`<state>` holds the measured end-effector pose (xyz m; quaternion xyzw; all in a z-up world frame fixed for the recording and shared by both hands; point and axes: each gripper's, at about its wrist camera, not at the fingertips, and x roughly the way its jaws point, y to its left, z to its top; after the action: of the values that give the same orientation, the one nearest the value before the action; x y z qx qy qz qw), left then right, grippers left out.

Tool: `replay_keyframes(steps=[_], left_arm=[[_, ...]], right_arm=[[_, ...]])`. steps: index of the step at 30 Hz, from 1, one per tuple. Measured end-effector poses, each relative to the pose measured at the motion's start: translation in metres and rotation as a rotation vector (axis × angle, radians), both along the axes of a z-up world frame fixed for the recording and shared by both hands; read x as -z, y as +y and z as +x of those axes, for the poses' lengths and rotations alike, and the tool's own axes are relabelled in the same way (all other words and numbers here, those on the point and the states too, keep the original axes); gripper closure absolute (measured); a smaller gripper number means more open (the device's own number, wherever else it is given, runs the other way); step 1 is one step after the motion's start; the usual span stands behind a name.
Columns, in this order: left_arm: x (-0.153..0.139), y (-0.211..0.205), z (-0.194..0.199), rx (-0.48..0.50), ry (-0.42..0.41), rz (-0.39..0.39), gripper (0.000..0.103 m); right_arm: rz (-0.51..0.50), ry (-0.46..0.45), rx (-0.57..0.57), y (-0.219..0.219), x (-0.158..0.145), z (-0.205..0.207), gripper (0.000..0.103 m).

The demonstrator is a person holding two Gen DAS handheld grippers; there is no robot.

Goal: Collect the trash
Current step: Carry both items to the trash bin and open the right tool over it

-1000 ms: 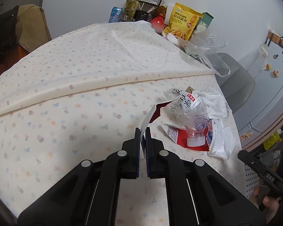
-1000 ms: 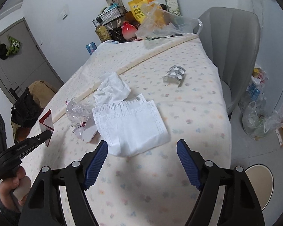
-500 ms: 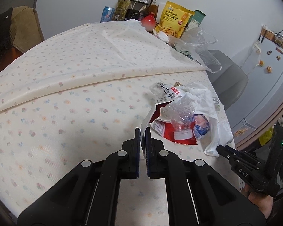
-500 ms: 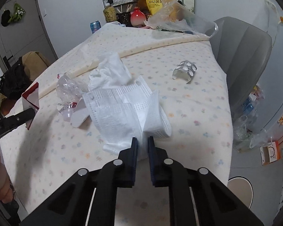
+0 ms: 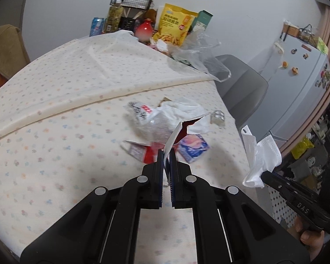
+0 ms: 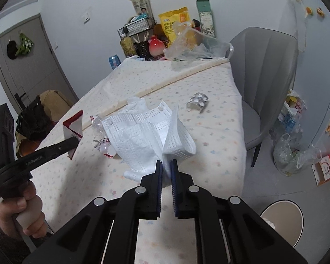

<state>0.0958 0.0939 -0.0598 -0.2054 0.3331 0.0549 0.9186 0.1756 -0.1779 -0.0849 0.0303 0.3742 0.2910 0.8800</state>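
Right wrist: face mask between right hand-held gripper fingertips.

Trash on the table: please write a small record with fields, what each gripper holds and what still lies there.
left gripper: shut on red and white carton
right gripper: shut on white face mask, lifted
on table: crushed clear bottle, crumpled tissue, blister pack, blue wrapper
bin: on floor, beside table
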Motion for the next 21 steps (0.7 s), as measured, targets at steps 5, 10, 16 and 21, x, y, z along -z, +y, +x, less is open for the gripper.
replay_keyframes(steps=[5,10,16,21], left_arm=[[-0.004,-0.031,0.010,0.072,-0.009,0.006,0.097],[-0.006,-0.064,0.024,0.142,-0.011,0.006,0.097],[-0.008,-0.100,0.040,0.211,-0.006,0.014,0.097],[-0.006,-0.128,0.054,0.261,0.007,0.021,0.097]], right_arm=[[0.029,0.016,0.063,-0.034,-0.002,-0.008,0.095],[0.035,0.016,0.111,-0.060,-0.002,-0.012,0.095],[0.059,0.018,0.185,-0.098,0.000,-0.016,0.094],[0.080,0.030,0.253,-0.131,0.007,-0.017,0.094]])
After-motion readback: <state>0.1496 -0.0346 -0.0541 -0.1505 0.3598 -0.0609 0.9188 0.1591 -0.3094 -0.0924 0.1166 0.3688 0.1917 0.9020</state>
